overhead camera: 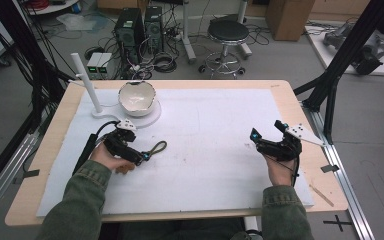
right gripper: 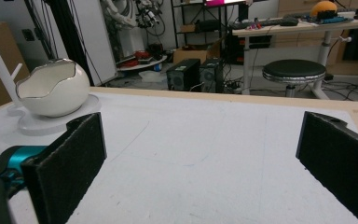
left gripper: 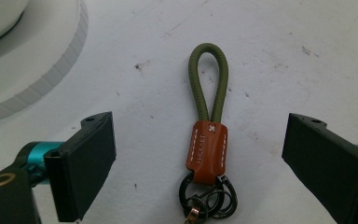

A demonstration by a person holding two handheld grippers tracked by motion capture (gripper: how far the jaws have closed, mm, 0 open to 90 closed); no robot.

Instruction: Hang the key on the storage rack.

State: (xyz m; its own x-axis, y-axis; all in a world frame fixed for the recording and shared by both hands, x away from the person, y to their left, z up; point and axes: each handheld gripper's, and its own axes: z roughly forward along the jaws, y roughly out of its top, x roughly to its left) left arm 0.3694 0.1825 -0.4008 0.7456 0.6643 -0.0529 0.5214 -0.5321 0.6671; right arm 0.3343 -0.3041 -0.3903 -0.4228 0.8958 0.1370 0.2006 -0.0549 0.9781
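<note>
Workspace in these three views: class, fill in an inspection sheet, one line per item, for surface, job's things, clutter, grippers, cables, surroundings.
Surface: white mat on a wooden table, faintly scuffed.
Job's things: green cord keychain with brown leather tab and dark rings, lying flat; eggshell-shaped bowl on a white stand base.
Clutter: nothing seen.
Grippers: left gripper open, fingers either side of the keychain, not touching; right gripper open, holding nothing.
Cables: a black one trails from the left gripper.
Surroundings: stool, two computer towers.

A robotics lab: behind the white-topped wooden table (overhead camera: 280,90), two computer towers (overhead camera: 139,27) sit amid tangled floor cables (overhead camera: 162,62), with a black stool (overhead camera: 228,32) and black aluminium framing (overhead camera: 340,65) alongside.
</note>
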